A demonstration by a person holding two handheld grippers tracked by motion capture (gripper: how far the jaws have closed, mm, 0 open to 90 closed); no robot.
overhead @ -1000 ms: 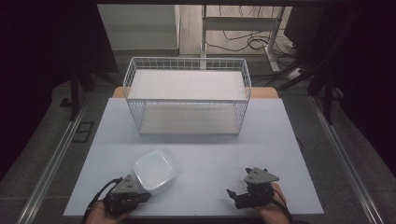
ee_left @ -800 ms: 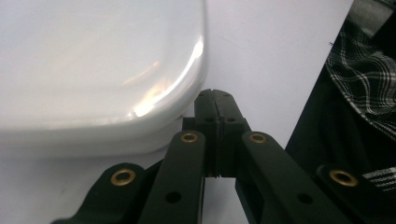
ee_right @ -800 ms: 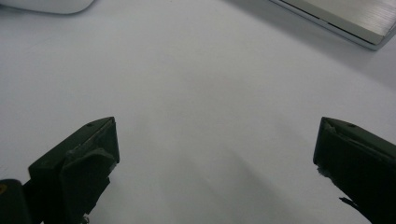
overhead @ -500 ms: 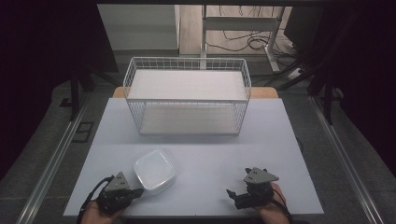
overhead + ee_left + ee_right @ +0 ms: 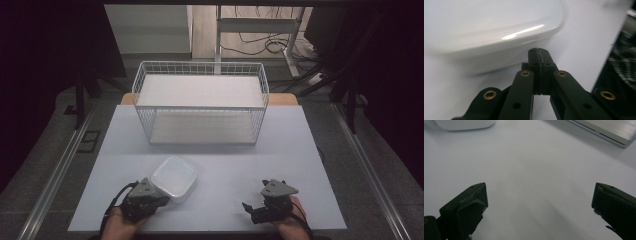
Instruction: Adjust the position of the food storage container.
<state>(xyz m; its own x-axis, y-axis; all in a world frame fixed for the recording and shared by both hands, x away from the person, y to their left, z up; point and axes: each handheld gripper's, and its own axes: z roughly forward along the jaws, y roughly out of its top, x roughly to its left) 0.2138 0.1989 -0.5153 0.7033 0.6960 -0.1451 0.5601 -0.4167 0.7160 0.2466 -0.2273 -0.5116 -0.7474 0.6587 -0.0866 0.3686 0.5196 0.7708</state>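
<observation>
My left gripper [image 5: 539, 53], jaws clenched on nothing, sits just beside the white dish [image 5: 173, 178], which lies ahead of it; right gripper [image 5: 254, 210], released, is well apart

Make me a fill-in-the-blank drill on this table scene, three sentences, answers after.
1. The left gripper has its jaws ____, with nothing between them.
2. The right gripper has its jaws ____ over the bare table.
3. The white dish lies nearest the ____ gripper, in front of the wire basket.

Missing words: shut; open; left
</observation>
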